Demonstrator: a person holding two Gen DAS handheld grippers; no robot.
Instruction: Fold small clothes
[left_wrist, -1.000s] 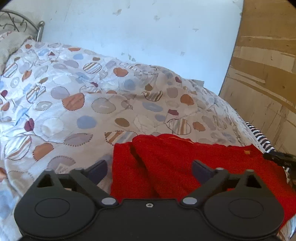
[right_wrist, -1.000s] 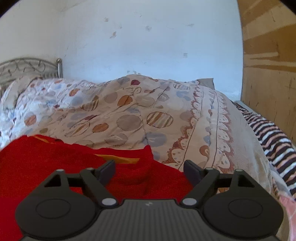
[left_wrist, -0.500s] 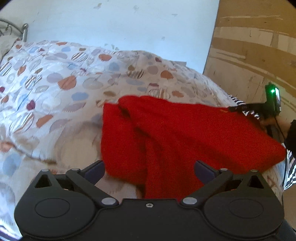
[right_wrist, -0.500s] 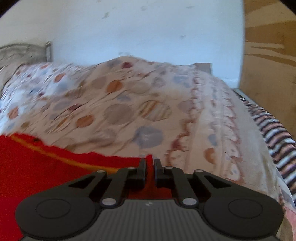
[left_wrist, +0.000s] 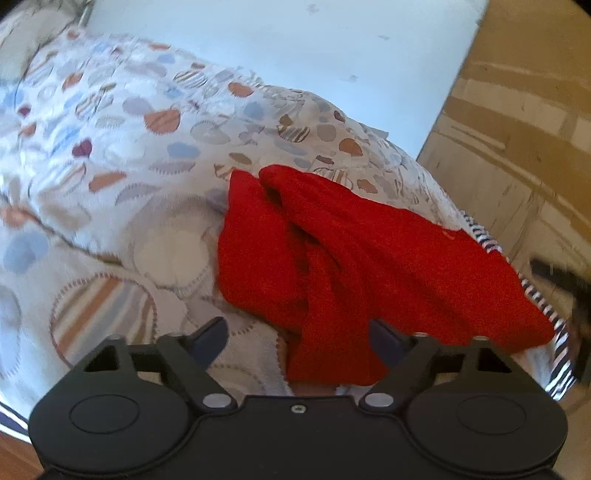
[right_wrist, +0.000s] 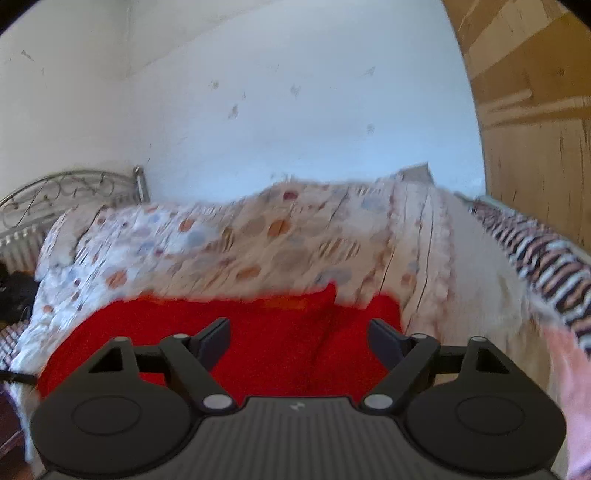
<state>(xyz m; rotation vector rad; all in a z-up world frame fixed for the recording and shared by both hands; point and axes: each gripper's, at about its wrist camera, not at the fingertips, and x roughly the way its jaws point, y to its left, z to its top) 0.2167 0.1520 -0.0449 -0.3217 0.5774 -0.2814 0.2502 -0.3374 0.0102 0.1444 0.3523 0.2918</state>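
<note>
Bed with patterned quilt (left_wrist: 140, 155). Metal headboard (right_wrist: 70, 195) far left. Scuffed white wall (right_wrist: 295, 110) behind. Wood panel (right_wrist: 535, 122) right, possibly wardrobe. Daylit.

1. One red knitted garment (left_wrist: 369, 258), crumpled.
2. One white quilt printed with coloured ovals (left_wrist: 110, 166).
3. One striped blanket (right_wrist: 546, 258).
4. One curled metal bed headboard (right_wrist: 55, 195).
5. Two black tongs: left tongs (left_wrist: 299, 336), right tongs (right_wrist: 299, 332).
</note>
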